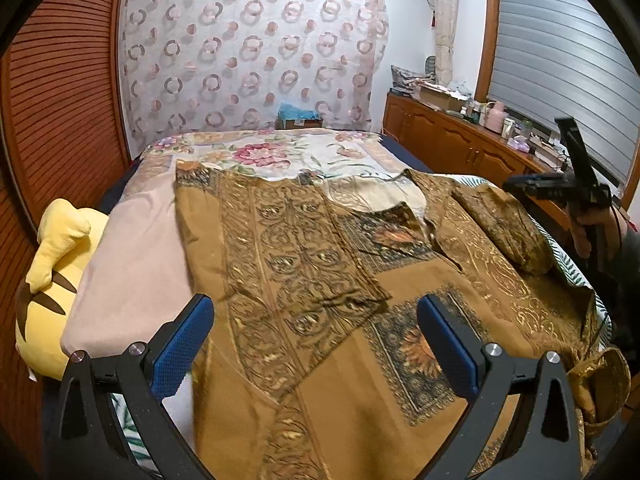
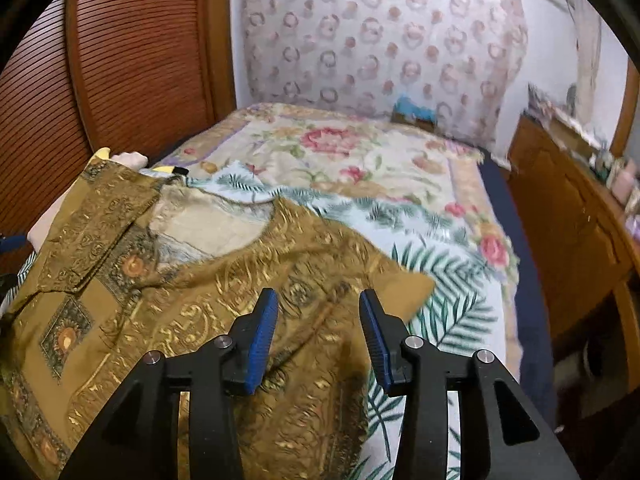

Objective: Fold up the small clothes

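Observation:
A brown and gold patterned garment lies spread on the bed, its left side folded in over the middle. It also shows in the right wrist view, with its right sleeve lying out over the leaf-print sheet. My left gripper is wide open and empty, hovering above the garment's lower middle. My right gripper is open and empty just above the right sleeve. The right gripper also shows from the side in the left wrist view, held in a hand.
The bed has a floral cover and a leaf-print sheet. A pink cloth and a yellow plush toy lie at the left. A wooden cabinet with clutter stands at the right. A slatted wooden door is at the left.

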`<state>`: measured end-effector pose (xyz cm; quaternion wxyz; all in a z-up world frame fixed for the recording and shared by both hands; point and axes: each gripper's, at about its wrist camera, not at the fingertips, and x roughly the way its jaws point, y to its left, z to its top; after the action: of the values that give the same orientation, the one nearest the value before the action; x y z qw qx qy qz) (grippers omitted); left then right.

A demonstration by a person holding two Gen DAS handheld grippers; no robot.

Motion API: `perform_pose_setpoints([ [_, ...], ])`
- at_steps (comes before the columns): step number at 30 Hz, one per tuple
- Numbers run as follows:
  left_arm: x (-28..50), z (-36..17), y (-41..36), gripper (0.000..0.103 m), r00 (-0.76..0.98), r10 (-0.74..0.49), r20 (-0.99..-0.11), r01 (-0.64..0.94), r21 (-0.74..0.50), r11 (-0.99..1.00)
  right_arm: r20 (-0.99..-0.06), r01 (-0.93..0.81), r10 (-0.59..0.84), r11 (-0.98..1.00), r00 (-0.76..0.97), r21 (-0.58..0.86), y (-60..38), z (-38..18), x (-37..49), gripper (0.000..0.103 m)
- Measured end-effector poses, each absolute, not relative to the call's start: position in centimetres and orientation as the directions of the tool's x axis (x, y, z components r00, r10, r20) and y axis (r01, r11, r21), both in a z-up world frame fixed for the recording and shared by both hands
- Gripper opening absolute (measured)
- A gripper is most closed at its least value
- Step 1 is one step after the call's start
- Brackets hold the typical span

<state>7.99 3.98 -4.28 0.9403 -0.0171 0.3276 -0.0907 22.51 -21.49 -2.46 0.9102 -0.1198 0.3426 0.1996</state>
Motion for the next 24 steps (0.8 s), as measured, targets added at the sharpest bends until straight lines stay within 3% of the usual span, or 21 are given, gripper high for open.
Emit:
perform_pose_setpoints([
  [6,9.7,-4.0,5.0,0.102,0.766,-0.149,-0.625,0.143,-0.059,0.988,-0.737,-0.447,0.303,0.895,0.604,0.002,-20.6,-4.7,25.1,0.044],
  [11,11.2,-4.3,6.5,0.102,0.76,-0.113,-0.64,0.111,-0.043,0.993,-0.793,-0.448,0.262,0.894,0.55,-0.015,-19.5,-6.6,27.9,0.044],
  [24,14.4,-4.6,10.3,0.102,0.747,-0.062,-0.662,0.027,-0.063,0.998,-0.722,-0.602,0.49,0.788,0.489,0.127,-16.9,-5.7,28.4,0.037],
])
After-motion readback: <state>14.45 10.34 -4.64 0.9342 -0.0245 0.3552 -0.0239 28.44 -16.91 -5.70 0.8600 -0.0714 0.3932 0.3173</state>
